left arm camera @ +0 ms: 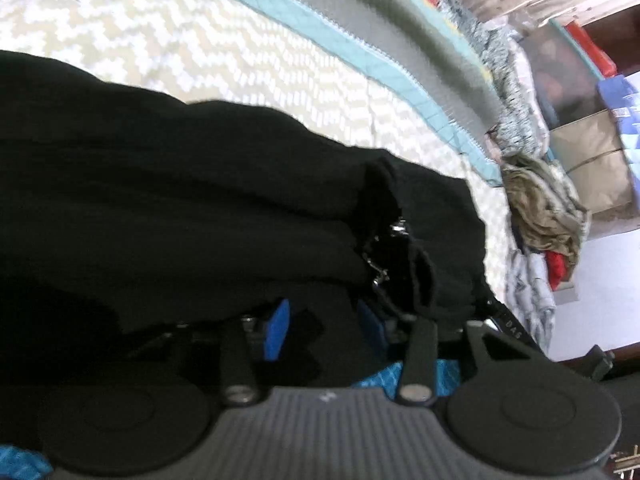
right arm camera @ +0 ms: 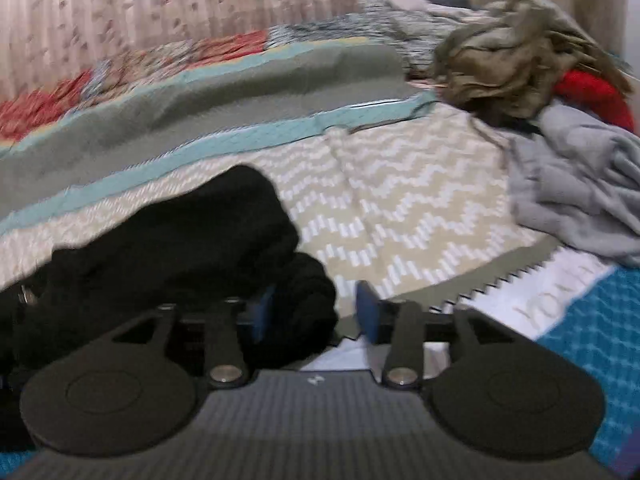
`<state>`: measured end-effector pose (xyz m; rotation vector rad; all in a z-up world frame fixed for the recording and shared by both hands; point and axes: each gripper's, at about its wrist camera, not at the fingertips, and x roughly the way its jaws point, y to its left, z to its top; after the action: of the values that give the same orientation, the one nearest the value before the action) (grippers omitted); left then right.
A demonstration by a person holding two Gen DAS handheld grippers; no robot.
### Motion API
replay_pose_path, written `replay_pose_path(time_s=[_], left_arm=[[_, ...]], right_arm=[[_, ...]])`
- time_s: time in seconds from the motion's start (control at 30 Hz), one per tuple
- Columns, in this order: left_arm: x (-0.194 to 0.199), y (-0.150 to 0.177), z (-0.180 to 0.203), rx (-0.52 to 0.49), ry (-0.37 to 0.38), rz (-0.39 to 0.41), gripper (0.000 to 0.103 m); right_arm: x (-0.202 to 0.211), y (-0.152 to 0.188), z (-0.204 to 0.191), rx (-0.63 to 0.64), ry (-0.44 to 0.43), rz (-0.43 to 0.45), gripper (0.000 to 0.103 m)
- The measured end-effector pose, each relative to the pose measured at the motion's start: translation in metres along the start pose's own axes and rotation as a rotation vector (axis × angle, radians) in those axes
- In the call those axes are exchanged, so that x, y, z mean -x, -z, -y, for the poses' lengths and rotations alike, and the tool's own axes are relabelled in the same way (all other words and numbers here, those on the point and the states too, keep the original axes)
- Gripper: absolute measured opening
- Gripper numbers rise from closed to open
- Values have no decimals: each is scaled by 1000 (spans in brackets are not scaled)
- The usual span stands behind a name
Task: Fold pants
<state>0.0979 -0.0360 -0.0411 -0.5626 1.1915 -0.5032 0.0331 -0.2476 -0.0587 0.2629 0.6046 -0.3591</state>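
Pants (left arm camera: 180, 200) lie bunched on the bed (right arm camera: 400, 208); both claws, left claw (left arm camera: 324, 320) and right claw (right arm camera: 316, 312), stand released astride black cloth. Clench on the full waistband layers, then pull taut evenly.

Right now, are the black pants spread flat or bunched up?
Bunched up: the black pants lie in thick, rounded, overlapping folds on the zigzag bedspread, not flat. How many folds, cannot tell.

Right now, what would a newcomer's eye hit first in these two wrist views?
The black pants, bunched in thick folds on the zigzag-patterned bedspread, fill the left wrist view right in front of the left claw, with metal hardware glinting on them. In the right wrist view, an olive crumpled garment is heaped at the far right above a grey garment.
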Motion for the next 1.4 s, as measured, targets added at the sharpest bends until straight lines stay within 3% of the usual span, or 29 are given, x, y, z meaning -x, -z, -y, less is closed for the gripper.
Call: replay_pose_path(time_s=[0.1,0.27,0.4,0.5,0.67,0.8,0.97,1.3,1.4], left_arm=[[22,7,-9,-17,3,31,45],[51,22,-26,-39,-105,90,46],[65,34,-33,-93,-245,132,46],[71,42,-34,-142,-330,156,45],[68,51,-30,-205,-395,172,45],[64,57,-24,-251,-427,183,45],[66,61,-25,-257,-426,191,45],[67,66,-28,-273,-425,194,46],[67,66,-29,-264,-417,191,47]], right_arm=[[28,4,11,-105,-13,55,52],[54,19,-12,-47,-120,77,52],[58,30,-47,41,-243,14,50],[52,32,-71,75,-303,-46,35],[19,43,-83,46,-293,-233,33],[36,32,-82,19,-296,-232,35],[57,43,-88,32,-331,-225,35],[65,58,-101,102,-359,-277,36],[64,57,-102,99,-349,-277,41]])
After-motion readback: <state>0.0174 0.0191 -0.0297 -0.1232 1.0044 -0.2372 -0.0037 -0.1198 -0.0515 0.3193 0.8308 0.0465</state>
